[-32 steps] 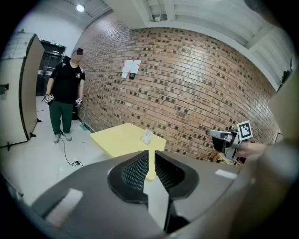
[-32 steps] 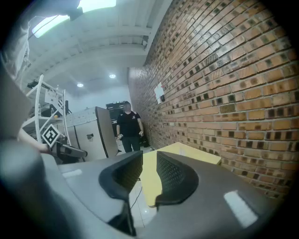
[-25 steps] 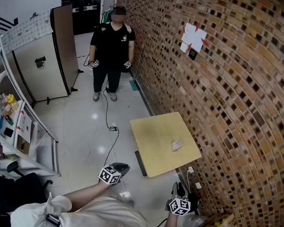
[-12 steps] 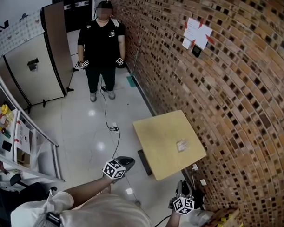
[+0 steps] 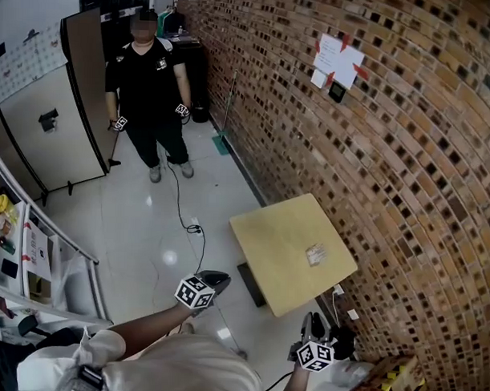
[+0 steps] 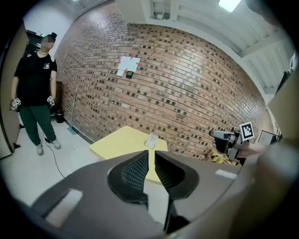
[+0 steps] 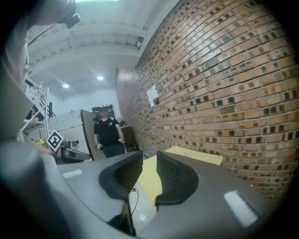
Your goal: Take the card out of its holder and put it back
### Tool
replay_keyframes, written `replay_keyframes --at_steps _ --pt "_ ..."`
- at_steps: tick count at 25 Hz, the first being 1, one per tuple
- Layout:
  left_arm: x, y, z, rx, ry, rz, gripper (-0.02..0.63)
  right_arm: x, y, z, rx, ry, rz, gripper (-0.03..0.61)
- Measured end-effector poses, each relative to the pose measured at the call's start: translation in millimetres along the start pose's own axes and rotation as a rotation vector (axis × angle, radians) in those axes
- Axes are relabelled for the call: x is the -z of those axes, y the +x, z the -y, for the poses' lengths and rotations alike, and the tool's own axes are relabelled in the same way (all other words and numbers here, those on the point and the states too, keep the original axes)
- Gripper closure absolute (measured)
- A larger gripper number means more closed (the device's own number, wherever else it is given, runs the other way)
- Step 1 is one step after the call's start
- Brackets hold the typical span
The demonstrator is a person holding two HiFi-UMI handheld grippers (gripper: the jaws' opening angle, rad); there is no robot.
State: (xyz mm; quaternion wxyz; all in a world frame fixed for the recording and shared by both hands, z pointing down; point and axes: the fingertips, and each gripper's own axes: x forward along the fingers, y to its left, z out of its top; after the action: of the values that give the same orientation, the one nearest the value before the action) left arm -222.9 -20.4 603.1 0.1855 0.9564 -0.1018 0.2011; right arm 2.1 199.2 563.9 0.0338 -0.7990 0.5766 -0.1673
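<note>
The card holder (image 5: 315, 253), a small clear sleeve with a pale card in it, lies on the square yellow table (image 5: 279, 240) near the brick wall. It also shows in the left gripper view, card holder (image 6: 151, 140) on the table (image 6: 122, 145). My left gripper (image 5: 216, 281) hangs over the floor, short of the table, its jaws a narrow slit apart and empty (image 6: 151, 170). My right gripper (image 5: 311, 326) is low by the table's near corner, jaws apart with nothing between them (image 7: 149, 172). Neither touches the holder.
A person in black (image 5: 146, 87) stands far off by the wall with a gripper in each hand. A cable (image 5: 197, 243) runs across the white floor. Shelving (image 5: 22, 247) is at the left, partition boards (image 5: 43, 115) behind, and a yellow-black box (image 5: 393, 379) sits by my right gripper.
The head view has swung a little. The person in black has shifted left and farther off in it. Both grippers keep nearly the same place, jaws unchanged.
</note>
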Motion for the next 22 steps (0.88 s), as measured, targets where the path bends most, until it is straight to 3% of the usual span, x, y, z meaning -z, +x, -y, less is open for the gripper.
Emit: replay_keyframes --at_steps 6,11,22 --pt "5.2 0.3 0.4 0.017 0.006 -0.029 0.554 -3.9 -11.6 -11.4 -0.004 0.001 -0.011 0.491" --pt "0.0 8.9 7.9 0.021 0.015 -0.027 0.554 5.8 -19.3 -1.9 0.02 -0.035 -0.031 0.545" --pt "12.6 1.8 8.4 -0.008 -0.021 -0.027 0.554 13.9 -15.1 7.2 0.02 -0.022 -0.036 0.548"
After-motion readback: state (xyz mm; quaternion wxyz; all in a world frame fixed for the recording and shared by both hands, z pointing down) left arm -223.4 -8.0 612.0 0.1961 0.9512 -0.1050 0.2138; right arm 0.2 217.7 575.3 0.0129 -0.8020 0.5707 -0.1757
